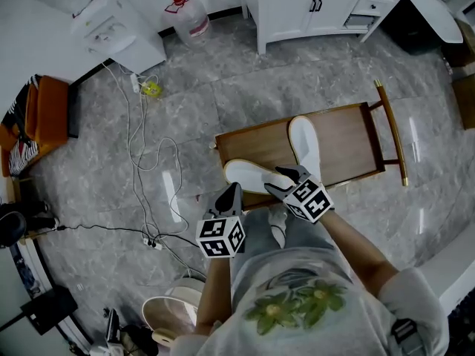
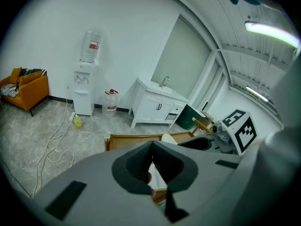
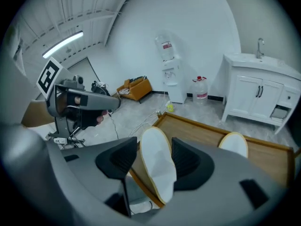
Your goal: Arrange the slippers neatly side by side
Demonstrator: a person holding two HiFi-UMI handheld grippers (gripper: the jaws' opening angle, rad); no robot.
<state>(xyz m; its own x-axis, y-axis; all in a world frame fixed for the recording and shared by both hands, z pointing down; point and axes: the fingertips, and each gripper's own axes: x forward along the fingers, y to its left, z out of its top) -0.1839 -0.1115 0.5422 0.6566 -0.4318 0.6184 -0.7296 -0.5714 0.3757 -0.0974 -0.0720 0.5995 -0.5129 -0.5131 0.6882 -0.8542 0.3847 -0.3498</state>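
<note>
On the table [image 1: 349, 136], the near slipper [image 1: 245, 175] is seen crosswise between the wide, unpressing jaws of the right gripper [image 3: 155, 146], the far slipper [image 1: 305, 141] lengthwise, the left gripper [image 2: 151, 147] closed and empty; judged light and floppy, each is best pinched at the sole's rim.

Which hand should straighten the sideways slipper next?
Right. The right gripper has its jaws open, with the sideways slipper lined up between them. The left gripper has its jaws together.

Matt cloth slippers [image 1: 304, 143], glossy wooden tray [image 1: 345, 139]
</note>
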